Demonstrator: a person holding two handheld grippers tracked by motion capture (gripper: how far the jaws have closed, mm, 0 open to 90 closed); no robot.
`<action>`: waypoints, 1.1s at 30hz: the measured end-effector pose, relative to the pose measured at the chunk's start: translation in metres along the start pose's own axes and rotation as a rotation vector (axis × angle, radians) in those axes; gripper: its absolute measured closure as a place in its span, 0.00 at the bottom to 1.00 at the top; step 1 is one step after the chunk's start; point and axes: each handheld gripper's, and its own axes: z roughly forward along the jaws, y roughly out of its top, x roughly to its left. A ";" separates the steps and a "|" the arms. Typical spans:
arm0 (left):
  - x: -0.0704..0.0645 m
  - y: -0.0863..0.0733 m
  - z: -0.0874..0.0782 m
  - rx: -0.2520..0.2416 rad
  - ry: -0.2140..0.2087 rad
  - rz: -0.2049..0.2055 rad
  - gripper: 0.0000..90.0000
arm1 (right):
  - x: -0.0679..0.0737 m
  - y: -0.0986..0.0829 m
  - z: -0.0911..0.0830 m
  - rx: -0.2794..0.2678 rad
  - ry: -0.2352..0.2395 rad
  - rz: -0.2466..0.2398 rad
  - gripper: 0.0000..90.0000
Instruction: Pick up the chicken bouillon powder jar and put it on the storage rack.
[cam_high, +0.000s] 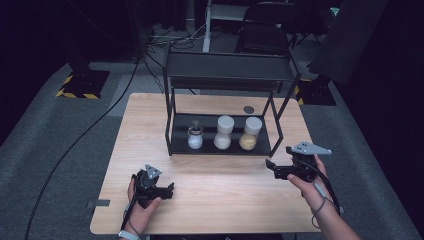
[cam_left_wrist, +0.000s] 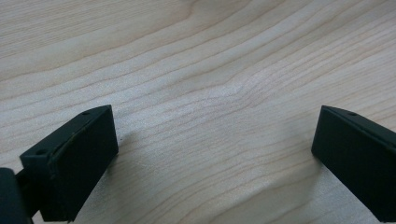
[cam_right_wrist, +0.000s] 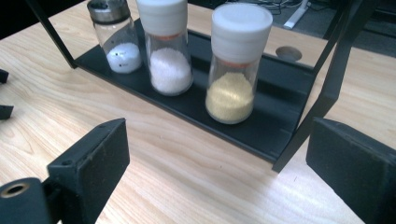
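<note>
Perhaps ample table between open grippers.

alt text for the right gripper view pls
Three jars stand in a row on the bottom shelf of a black rack: a yellow-grain jar nearest, a white-grain jar, then a metal-capped shaker. The open right gripper frames them above a pale wooden table.

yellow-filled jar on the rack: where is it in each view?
High view: yellow-filled jar is rightmost of three on the rack's lower shelf.
Right gripper view: upper centre-right, beyond the open tool.
Left gripper view: bare wooden tabletop between the jaws.
Shared landmark: white-filled jar beside it.
</note>
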 end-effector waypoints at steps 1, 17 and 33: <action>0.000 0.000 0.000 0.000 0.000 0.000 0.00 | 0.000 -0.004 0.001 0.001 -0.002 0.001 0.06; 0.000 0.000 0.000 0.000 0.000 0.000 0.00 | 0.001 -0.038 0.015 0.033 -0.001 0.014 0.06; 0.000 0.000 0.000 0.000 0.000 0.000 0.00 | -0.002 -0.070 0.033 0.049 -0.016 -0.025 0.06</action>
